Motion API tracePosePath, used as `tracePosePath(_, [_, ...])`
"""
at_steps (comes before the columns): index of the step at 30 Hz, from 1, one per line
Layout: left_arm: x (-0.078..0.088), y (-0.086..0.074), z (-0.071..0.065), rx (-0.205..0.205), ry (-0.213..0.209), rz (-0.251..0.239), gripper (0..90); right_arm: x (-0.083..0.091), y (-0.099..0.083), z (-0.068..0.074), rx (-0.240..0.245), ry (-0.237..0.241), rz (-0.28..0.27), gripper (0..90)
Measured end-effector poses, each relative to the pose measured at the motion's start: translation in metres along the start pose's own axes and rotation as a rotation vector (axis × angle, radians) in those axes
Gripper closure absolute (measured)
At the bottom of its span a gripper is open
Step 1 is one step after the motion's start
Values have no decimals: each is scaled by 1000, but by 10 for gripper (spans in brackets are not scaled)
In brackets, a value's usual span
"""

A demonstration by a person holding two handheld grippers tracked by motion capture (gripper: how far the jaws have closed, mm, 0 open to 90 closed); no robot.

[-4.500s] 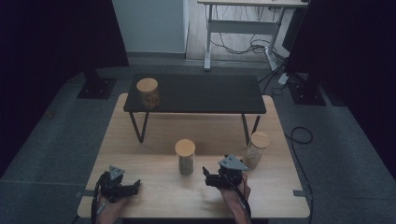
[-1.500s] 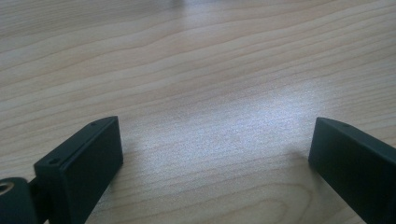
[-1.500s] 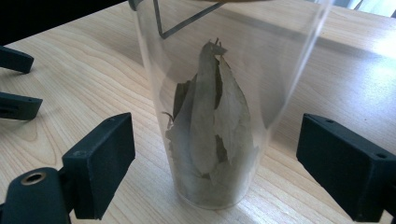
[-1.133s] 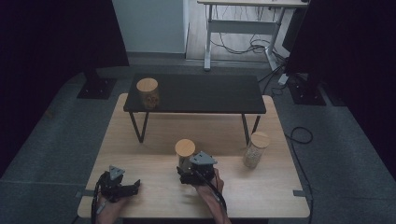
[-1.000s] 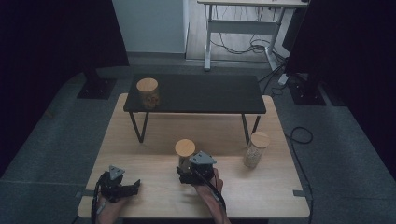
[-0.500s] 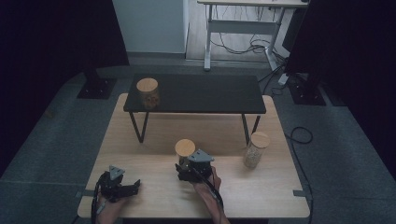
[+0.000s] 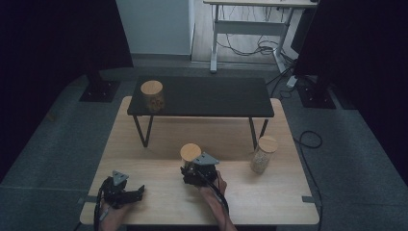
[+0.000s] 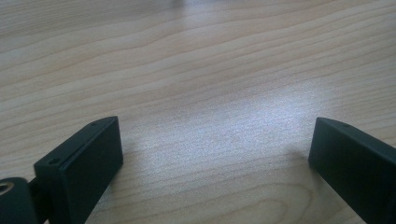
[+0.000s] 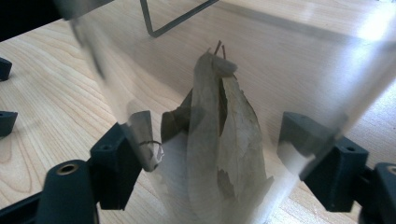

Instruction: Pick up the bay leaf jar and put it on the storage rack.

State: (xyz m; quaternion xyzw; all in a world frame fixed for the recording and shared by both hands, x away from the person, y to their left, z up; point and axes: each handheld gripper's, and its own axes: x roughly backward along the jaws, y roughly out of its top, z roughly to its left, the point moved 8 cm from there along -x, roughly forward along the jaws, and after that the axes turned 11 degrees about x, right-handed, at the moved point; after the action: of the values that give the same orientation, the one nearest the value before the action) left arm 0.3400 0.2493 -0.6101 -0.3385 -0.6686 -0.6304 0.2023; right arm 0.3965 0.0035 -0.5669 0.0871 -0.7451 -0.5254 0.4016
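one jar (image 7: 190, 153) with a cork lid, at 6 o'clock on the worktop (image 7: 159, 139), has just been closed on by the right gripper (image 9: 205, 158); it looks clamped, ready for lifting. left gripper (image 8: 210, 154) is held wide, empty, at 8 o'clock.

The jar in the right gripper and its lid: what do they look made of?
The jar between the right gripper's jaws looks like clear glass or plastic: dried leaves show through its wall, which carries soft reflections; which of the two is unclear. Its lid, in the high view, looks like pale, matte wood, possibly bamboo, close in tone to the wooden table.
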Motion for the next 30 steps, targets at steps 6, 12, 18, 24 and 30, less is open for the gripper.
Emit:
tracePosePath(6, [0,0,0,0,0,0,24,1,0,0,9,-12,5,252])
tracePosePath(12, [0,0,0,-1,-1,0,24,2,0,1,4,-15,13,253])
tracePosePath(18, [0,0,0,-1,-1,0,25,5,3,1,2,-14,8,254])
tracePosePath(24, [0,0,0,0,0,-1,24,10,10,1,8,-17,0,254])
tracePosePath(30, [0,0,0,-1,0,0,25,14,16,0,21,-21,1,254])
